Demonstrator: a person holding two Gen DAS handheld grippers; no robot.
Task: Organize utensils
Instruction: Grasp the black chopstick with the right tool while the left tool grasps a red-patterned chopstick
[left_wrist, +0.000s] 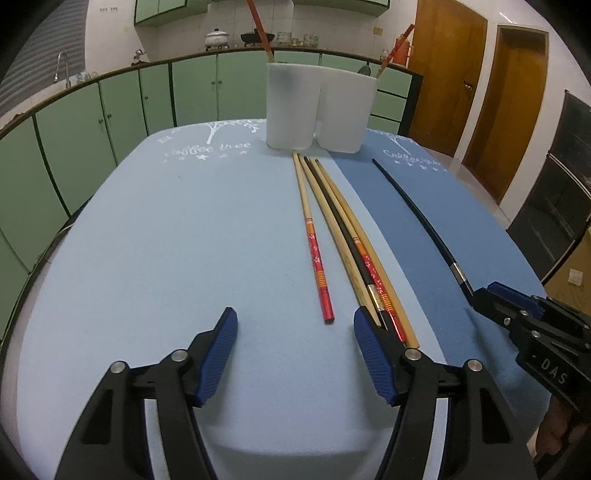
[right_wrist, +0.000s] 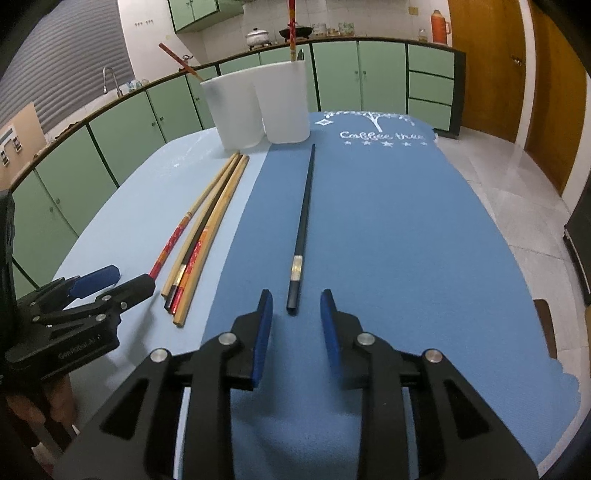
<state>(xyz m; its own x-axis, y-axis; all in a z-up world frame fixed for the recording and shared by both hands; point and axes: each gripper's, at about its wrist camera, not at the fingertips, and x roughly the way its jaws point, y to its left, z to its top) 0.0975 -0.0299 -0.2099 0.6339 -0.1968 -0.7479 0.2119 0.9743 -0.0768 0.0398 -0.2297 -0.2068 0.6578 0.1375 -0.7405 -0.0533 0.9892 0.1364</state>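
Observation:
A white two-compartment holder (left_wrist: 317, 107) (right_wrist: 258, 107) stands at the far end of the table, with red-handled chopsticks (left_wrist: 260, 29) (right_wrist: 291, 26) sticking out of it. A black chopstick (right_wrist: 304, 206) (left_wrist: 417, 214) lies on the darker blue mat (right_wrist: 388, 221). Its near end sits between the tips of my right gripper (right_wrist: 296, 297) (left_wrist: 484, 299), which is open; the pads do not touch it. A bundle of wooden, black and red chopsticks (left_wrist: 354, 236) (right_wrist: 207, 221) and one red-handled chopstick (left_wrist: 314, 243) lie on the light blue mat (left_wrist: 166, 240). My left gripper (left_wrist: 294, 317) (right_wrist: 110, 280) is open, and the red handle's end lies between its tips, untouched.
Green kitchen cabinets (left_wrist: 110, 122) run behind and to the left of the table. Wooden doors (left_wrist: 517, 92) and tiled floor (right_wrist: 498, 177) lie to the right. A dark appliance (left_wrist: 554, 206) stands at the far right. The mats' near edges hang over the table front.

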